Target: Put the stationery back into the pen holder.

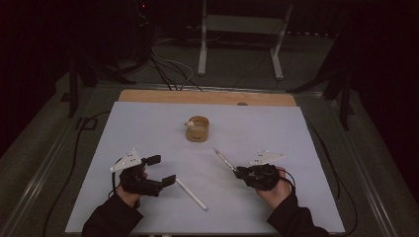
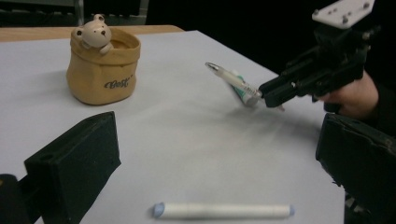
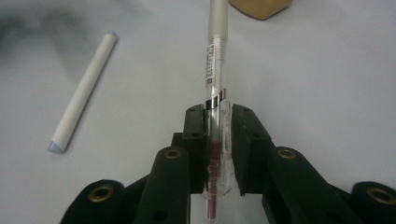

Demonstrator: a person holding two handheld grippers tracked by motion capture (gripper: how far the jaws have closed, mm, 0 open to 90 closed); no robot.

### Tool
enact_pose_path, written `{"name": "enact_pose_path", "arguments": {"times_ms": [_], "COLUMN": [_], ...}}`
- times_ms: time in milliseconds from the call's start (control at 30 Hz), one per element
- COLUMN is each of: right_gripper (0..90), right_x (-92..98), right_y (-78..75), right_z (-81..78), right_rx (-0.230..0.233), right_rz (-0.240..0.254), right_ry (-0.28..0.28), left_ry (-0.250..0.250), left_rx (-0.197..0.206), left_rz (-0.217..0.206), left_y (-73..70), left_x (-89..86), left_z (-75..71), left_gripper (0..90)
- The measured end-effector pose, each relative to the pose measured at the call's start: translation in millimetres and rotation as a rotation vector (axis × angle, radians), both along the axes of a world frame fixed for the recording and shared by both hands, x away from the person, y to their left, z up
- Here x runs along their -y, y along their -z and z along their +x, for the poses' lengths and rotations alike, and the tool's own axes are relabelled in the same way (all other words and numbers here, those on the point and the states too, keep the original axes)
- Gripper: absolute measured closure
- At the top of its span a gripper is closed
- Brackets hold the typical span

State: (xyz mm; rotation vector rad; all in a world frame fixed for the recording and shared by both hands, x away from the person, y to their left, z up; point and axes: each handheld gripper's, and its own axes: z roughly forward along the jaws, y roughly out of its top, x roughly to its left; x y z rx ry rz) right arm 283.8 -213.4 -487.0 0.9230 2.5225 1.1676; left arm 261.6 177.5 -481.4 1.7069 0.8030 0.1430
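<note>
Jaws of the right tool [image 3: 218, 122] are closed on a clear pen [image 3: 215, 60], the pads pressing its barrel from both sides, with the dark red ink tube visible between them in the right gripper view and the pale capped end running forward beyond the tips. In the left gripper view the same pen [image 2: 232, 80] juts from the right tool [image 2: 266, 95] off the table surface, tilted up toward its silver tip, and a hand [image 2: 349, 95] grips the tool's body behind. In the high view the right tool [image 1: 239, 171] sits at the lower right of the table, its pen [image 1: 224, 159] pointing up and left toward the middle. The left tool [image 1: 160, 170] is at the lower left, its two black jaws standing wide apart with nothing between them; the left gripper view shows the same broad gap over bare sheet. Just beside the left tool's lower jaw a white marker [image 1: 191, 193] lies flat on the table, apart from both tools; it is also seen in the left gripper view [image 2: 223, 210] and the right gripper view [image 3: 84, 91]. Farther out, near the middle of the light grey table [image 1: 296, 148], stands a tan sack-shaped pen holder [image 1: 198, 129] with a small bear figure on its rim, well apart from pen and marker.
</note>
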Motion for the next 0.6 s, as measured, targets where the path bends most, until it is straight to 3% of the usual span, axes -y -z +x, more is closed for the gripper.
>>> {"name": "enact_pose_path", "arguments": {"times_ms": [200,267,400,600], "right_gripper": [77.2,77.2,77.2,77.2], "right_x": [-2.2,-3.1,-6.0,-9.4], "right_y": [-3.9,-5.3,-8.1,-10.6], "right_z": [-0.5,-1.2,-2.7,-4.3], "right_rx": [0.026,0.034,0.043,0.06], "right_rz": [0.006,0.013,0.019,0.025], "right_ry": [0.016,0.017,0.009,0.007], "left_ry": [-0.03,-0.027,-0.031,-0.024], "left_rx": [-0.038,-0.041,-0.049,-0.067], "left_rz": [0.005,-0.01,0.0,-0.032], "left_y": [-6.4,-9.3,-16.7,-26.0], "left_x": [8.9,10.5,17.0,29.1], "left_z": [8.4,10.3,13.8,21.0], "left_gripper": [0.3,0.3,0.3,0.3]}}
